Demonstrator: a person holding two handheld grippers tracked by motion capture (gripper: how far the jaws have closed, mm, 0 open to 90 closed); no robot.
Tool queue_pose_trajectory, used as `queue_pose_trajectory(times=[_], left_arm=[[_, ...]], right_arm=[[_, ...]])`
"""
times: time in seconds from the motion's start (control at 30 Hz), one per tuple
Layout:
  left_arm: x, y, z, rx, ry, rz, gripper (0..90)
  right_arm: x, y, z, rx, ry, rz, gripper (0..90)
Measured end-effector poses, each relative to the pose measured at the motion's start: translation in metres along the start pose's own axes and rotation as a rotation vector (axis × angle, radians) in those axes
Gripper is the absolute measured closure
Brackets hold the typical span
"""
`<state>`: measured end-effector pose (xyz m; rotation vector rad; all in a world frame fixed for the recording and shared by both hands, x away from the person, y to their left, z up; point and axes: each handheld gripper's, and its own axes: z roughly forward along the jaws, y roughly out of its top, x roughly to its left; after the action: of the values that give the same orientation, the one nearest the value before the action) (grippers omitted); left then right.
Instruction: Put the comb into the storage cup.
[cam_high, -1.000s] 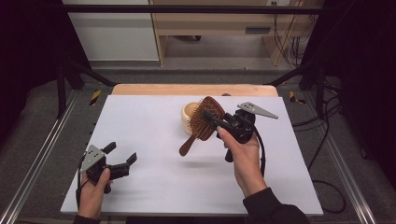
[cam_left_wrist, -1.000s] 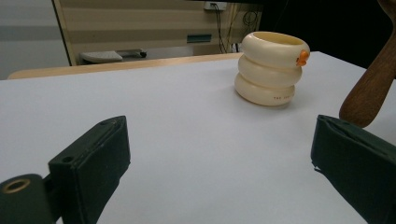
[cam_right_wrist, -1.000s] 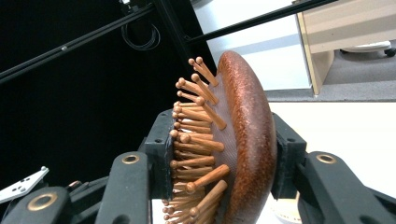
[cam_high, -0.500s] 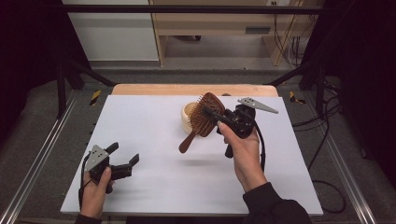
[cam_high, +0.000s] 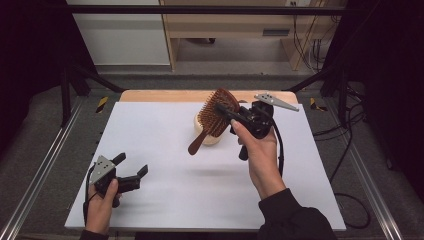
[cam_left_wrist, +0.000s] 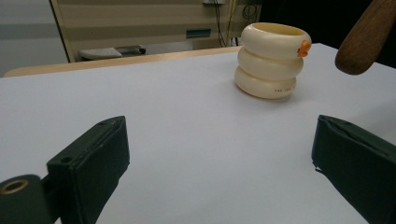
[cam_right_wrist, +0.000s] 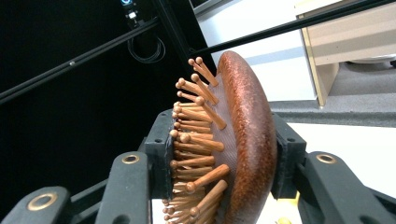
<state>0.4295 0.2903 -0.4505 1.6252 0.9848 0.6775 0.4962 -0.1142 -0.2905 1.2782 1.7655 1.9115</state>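
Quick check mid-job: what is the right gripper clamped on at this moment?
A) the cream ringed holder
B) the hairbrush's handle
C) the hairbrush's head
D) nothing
C: in the right gripper view the right gripper has one jaw on the bristles and one on the back of the hairbrush head.

In the high view the hairbrush (cam_high: 214, 116) covers the upper right of the cream ringed holder (cam_high: 204, 136), whose opening cannot be seen there. The right tongs (cam_high: 223, 112) are partly behind the brush head, so how their pads meet it is unclear from above.

In the right gripper view the brush handle runs off the bottom edge at 6 o'clock, and the bristles (cam_right_wrist: 196, 154) hide one pad's face.

In the left gripper view the handle tip (cam_left_wrist: 362, 42) is cut by the edge at 2 o'clock. Small print on the holder's lowest ring (cam_left_wrist: 283, 87) is too small to read.
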Motion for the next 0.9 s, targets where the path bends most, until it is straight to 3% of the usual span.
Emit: queue_pose_trajectory(times=[0.5, 0.9], left_arm=[[0.001, -0.001, 0.003, 0.006, 0.003, 0.0, 4.3], [0.0, -0.001, 0.002, 0.002, -0.002, -0.004, 2.4]], right_arm=[[0.006, 0.026, 0.012, -0.013, -0.009, -0.024, 52.7], [-0.003, 0.039, 0.025, -0.009, -0.04, -0.033, 52.6]])
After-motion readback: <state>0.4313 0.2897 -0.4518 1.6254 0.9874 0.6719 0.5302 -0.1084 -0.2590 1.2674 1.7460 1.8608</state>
